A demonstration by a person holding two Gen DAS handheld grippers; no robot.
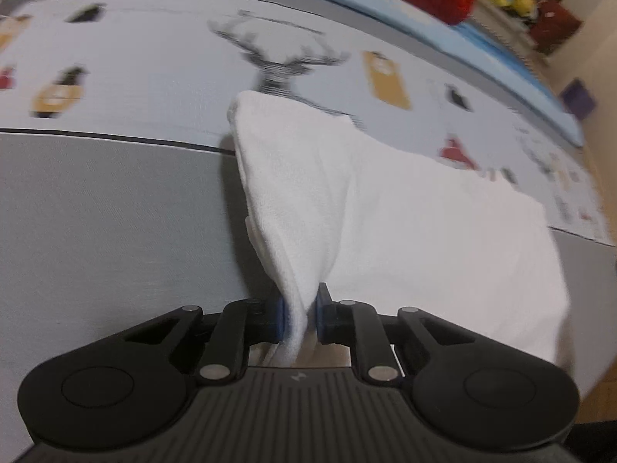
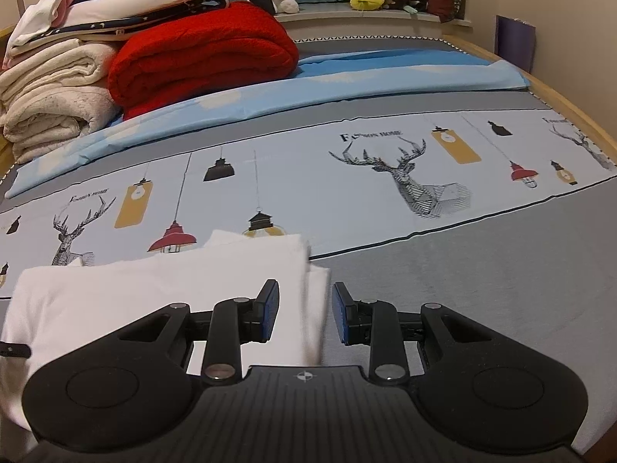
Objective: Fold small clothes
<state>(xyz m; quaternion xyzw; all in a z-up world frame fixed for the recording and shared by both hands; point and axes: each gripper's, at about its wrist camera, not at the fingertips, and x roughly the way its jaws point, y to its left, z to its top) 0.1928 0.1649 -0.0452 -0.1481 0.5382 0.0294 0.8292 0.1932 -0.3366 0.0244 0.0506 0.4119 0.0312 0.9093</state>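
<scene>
**Lifting the corner for the fold**

Pinching a bunched corner of the white garment (image 1: pixel 385 212), the left hand-held gripper (image 1: pixel 300 318) was clamped tight. The right hand-held gripper (image 2: pixel 304 310) hung open over the garment's far edge on the bed (image 2: pixel 482 270). It looked wise to carry the corner across low, edges matched.

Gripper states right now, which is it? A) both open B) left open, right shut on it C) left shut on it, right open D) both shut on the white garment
C: the left gripper pinches a raised fold of the white garment, while the right gripper has its jaws apart over the cloth's edge.
</scene>
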